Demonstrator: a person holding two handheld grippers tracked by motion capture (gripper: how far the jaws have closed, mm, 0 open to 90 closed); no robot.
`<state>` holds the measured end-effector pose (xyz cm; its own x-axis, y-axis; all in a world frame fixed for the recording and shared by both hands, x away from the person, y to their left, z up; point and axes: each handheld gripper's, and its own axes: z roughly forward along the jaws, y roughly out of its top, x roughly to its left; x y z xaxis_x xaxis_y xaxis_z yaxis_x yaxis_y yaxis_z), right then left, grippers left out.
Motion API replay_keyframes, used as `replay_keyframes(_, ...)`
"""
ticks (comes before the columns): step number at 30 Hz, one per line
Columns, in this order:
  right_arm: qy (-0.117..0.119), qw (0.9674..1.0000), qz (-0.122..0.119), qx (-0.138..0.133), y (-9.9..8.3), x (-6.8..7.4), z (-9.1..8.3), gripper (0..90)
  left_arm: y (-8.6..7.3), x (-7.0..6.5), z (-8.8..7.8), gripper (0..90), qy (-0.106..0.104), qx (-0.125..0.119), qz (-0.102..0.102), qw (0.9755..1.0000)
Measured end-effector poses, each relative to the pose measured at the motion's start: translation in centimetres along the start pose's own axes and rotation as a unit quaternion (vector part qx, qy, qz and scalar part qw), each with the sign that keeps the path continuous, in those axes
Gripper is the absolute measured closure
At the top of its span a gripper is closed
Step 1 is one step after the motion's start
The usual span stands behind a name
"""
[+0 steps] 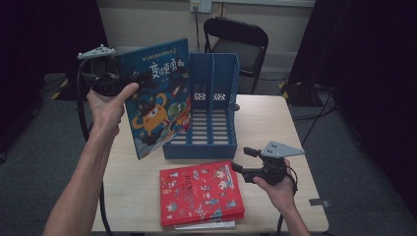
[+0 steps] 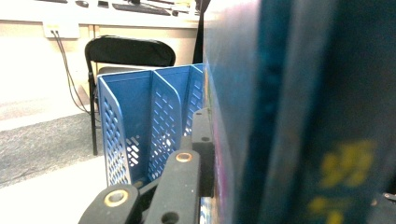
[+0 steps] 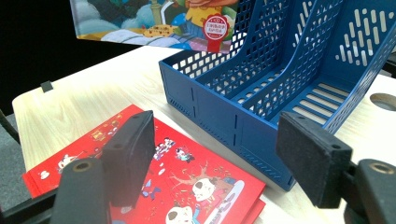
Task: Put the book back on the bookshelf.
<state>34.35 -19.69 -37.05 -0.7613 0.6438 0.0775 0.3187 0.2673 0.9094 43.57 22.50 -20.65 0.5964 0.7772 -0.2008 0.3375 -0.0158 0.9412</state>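
Observation:
My left gripper (image 1: 142, 81) is shut on the spine edge of a blue picture book (image 1: 157, 98), held upright and tilted above the table's left side, beside the blue file rack (image 1: 211, 113). In the left gripper view one black jaw presses the book's cover (image 2: 303, 116); the other jaw is hidden behind it, and the rack (image 2: 140, 126) stands beyond. A red picture book (image 1: 199, 191) lies flat in front of the rack. My right gripper (image 1: 244, 159) hovers open at its right edge, with nothing between the pads (image 3: 130, 154), pointing at the red book (image 3: 187, 177) and the rack (image 3: 261, 93).
The wooden table (image 1: 275, 128) has bare room right of the rack and a round hole (image 3: 384, 100) near it. Another thin book (image 1: 206, 226) peeks out under the red one. A black chair (image 1: 236, 42) stands behind the table. Dark curtains hang at both sides.

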Motion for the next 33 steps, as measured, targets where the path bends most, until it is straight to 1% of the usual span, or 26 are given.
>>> replay_keyframes(1, 0.001, 1.0000, 0.001, 0.000, 0.0, 0.0, 0.1, 28.1, 0.0, 0.0, 0.0, 83.6, 0.005, -0.003, 0.001, 1.0000)
replay_keyframes(2, 0.001, 1.0000, 0.001, 0.002, -0.1, 0.0, 0.1, 28.1, 0.0, 0.0, 0.0, 83.6, 0.012, 0.000, 0.004, 0.9999)
replay_keyframes(3, 0.001, 1.0000, 0.001, 0.003, -0.1, 0.0, 0.2, 28.1, 0.0, 0.0, 0.0, 83.6, 0.012, 0.000, 0.004, 0.9999)
replay_keyframes(5, 0.003, 1.0000, -0.001, 0.003, 0.0, 0.1, 0.3, 28.1, 0.0, 0.1, 0.2, 83.6, 0.021, 0.000, 0.008, 0.9998)
replay_keyframes(7, 0.003, 1.0000, -0.001, 0.003, 0.0, 0.1, 0.3, 28.0, -0.1, 0.3, 0.4, 83.6, 0.029, 0.003, 0.003, 0.9996)
replay_keyframes(9, 0.004, 1.0000, -0.002, 0.003, 0.0, 0.1, 0.3, 28.0, -0.3, 0.4, 0.6, 83.6, 0.032, 0.002, 0.003, 0.9995)
replay_keyframes(10, 0.004, 1.0000, -0.001, 0.005, 0.0, 0.1, 0.3, 28.0, -0.4, 0.4, 0.7, 83.6, 0.038, 0.000, 0.000, 0.9993)
replay_keyframes(11, 0.005, 1.0000, -0.001, 0.005, 0.0, 0.1, 0.3, 28.0, -0.4, 0.5, 0.9, 83.6, 0.041, 0.001, 0.001, 0.9992)
replay_keyframes(12, 0.003, 1.0000, -0.001, 0.005, 0.0, 0.0, 0.3, 28.0, -0.5, 0.5, 1.3, 83.6, 0.050, 0.002, 0.002, 0.9987)
replay_keyframes(13, 0.003, 1.0000, -0.001, 0.005, 0.0, 0.0, 0.3, 28.0, -0.5, 0.5, 1.3, 83.6, 0.050, 0.002, 0.002, 0.9987)
replay_keyframes(14, 0.003, 1.0000, -0.001, 0.003, -0.1, 0.0, 0.2, 28.0, -0.5, 0.6, 1.6, 83.6, 0.055, 0.005, 0.003, 0.9984)
replay_keyframes(16, 0.003, 1.0000, -0.001, 0.003, -0.1, 0.0, 0.2, 28.0, -0.5, 0.7, 1.9, 83.6, 0.057, 0.005, 0.004, 0.9983)
replay_keyframes(17, 0.002, 1.0000, -0.001, 0.004, -0.1, 0.0, 0.2, 28.0, -0.5, 0.7, 2.1, 83.6, 0.060, 0.003, 0.003, 0.9982)
replay_keyframes(18, 0.003, 1.0000, 0.000, 0.004, -0.1, 0.0, 0.1, 28.0, -0.5, 0.8, 2.5, 83.6, 0.062, 0.005, 0.002, 0.9981)
replay_keyframes(21, 0.003, 1.0000, 0.000, 0.002, 0.0, 0.0, 0.1, 27.9, -0.5, 1.0, 3.2, 83.6, 0.064, 0.003, -0.004, 0.9980)
replay_keyframes(24, 0.004, 1.0000, 0.000, 0.002, 0.0, 0.0, 0.0, 27.9, -0.5, 1.1, 3.6, 83.6, 0.070, 0.003, -0.005, 0.9975)
replay_keyframes(25, 0.004, 1.0000, 0.000, 0.002, 0.0, 0.0, 0.0, 27.9, -0.6, 1.0, 3.9, 83.6, 0.076, 0.000, -0.003, 0.9971)
replay_keyframes(27, 0.005, 1.0000, -0.001, 0.002, -0.1, -0.1, 0.0, 27.8, -0.7, 0.8, 4.4, 83.6, 0.083, 0.003, 0.002, 0.9966)
replay_keyframes(28, 0.004, 1.0000, -0.002, 0.003, -0.1, -0.1, 0.0, 27.9, -0.7, 0.8, 4.7, 83.6, 0.086, 0.003, 0.000, 0.9963)
replay_keyframes(30, 0.004, 1.0000, -0.001, 0.004, -0.1, -0.1, -0.1, 27.8, -0.7, 0.9, 5.2, 83.6, 0.086, 0.010, 0.000, 0.9962)
replay_keyframes(33, 0.005, 1.0000, 0.000, 0.004, -0.1, -0.1, -0.2, 27.9, -0.9, 0.8, 5.8, 83.6, 0.089, 0.013, 0.001, 0.9960)
